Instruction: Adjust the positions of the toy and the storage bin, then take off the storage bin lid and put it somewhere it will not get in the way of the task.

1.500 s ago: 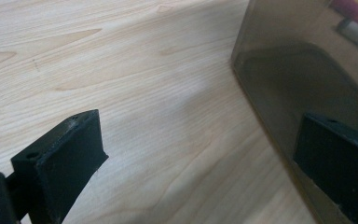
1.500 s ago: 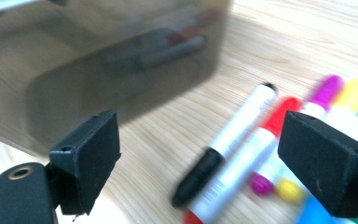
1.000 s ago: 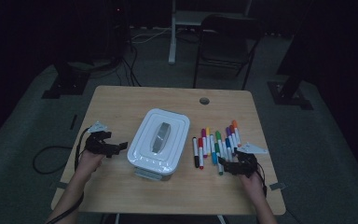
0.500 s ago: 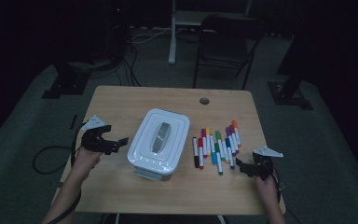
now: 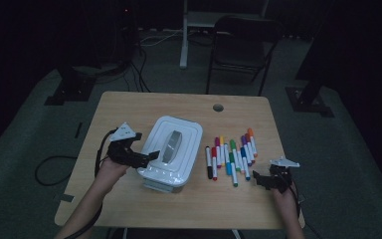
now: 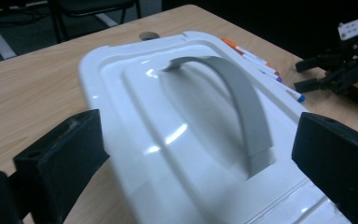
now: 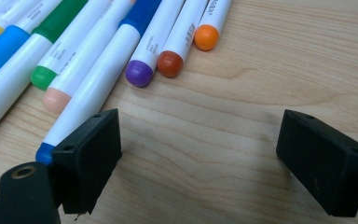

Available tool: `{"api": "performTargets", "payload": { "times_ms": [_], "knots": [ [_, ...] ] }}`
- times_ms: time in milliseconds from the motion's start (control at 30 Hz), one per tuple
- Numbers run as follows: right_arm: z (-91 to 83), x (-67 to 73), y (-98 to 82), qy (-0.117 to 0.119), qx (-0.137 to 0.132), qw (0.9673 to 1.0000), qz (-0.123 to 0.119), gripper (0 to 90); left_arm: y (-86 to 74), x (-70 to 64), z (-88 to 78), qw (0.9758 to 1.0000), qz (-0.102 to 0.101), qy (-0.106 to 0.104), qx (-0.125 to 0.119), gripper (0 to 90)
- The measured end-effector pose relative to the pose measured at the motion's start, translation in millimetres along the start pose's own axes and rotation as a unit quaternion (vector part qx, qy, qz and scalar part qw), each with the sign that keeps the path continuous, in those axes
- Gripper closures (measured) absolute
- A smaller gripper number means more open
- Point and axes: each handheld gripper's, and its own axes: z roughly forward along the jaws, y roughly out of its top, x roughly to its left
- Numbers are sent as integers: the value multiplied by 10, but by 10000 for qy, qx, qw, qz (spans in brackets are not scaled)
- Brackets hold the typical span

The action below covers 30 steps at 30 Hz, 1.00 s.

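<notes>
A white lidded box [image 5: 171, 149] with a grey arched handle [image 5: 171, 146] stands at the table's middle. My left gripper [image 5: 148, 157] is open at the box's left edge. In the left gripper view its jaws stand wide on either side of the lid [image 6: 135, 107] and handle [image 6: 242, 102]. A row of coloured markers [image 5: 231, 157] lies to the right of the box. My right gripper [image 5: 259, 180] is open just off the near right end of that row. Its own view shows my right gripper [image 7: 200, 154] over bare wood, with the marker caps [image 7: 98, 60] ahead.
The wooden table [image 5: 129, 104] has a round cable hole [image 5: 218, 107] near its far edge. A chair [image 5: 238, 40] and stand legs are on the floor beyond. The right hand's gripper [image 6: 326, 74] shows far off past the markers [image 6: 261, 60] in the left gripper view.
My left gripper has moved right, up to the box's left edge. My right gripper has drawn back to the right, away from the markers.
</notes>
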Motion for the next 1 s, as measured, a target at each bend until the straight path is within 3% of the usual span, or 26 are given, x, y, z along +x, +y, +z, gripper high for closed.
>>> {"api": "performTargets", "payload": {
  "times_ms": [133,400,467,600,700,767,833,933,1000],
  "knots": [
    [0,10,-1,-32,14,10000,-8,134,48,-108,102,9999,138,-4,81,43],
    [2,21,0,-77,19,10000,34,129,155,-225,292,9993,213,-30,301,50],
    [1,21,-1,-77,23,10000,36,129,187,-266,380,9981,371,-52,479,50],
    [2,21,-1,-76,20,10000,33,128,192,-311,486,9969,369,126,686,72],
    [2,20,-1,-78,16,10000,25,128,181,-334,524,9961,361,312,746,152],
    [2,20,-1,-78,16,10000,26,128,174,-335,512,9963,330,314,731,168],
    [5,21,1,-78,16,10000,28,127,166,-340,508,9963,314,339,721,243],
    [10,25,7,-88,26,9999,47,126,144,-371,496,9959,454,314,722,347],
    [10,25,7,-90,26,9999,41,126,133,-403,513,9942,591,458,771,406]
  ]
}}
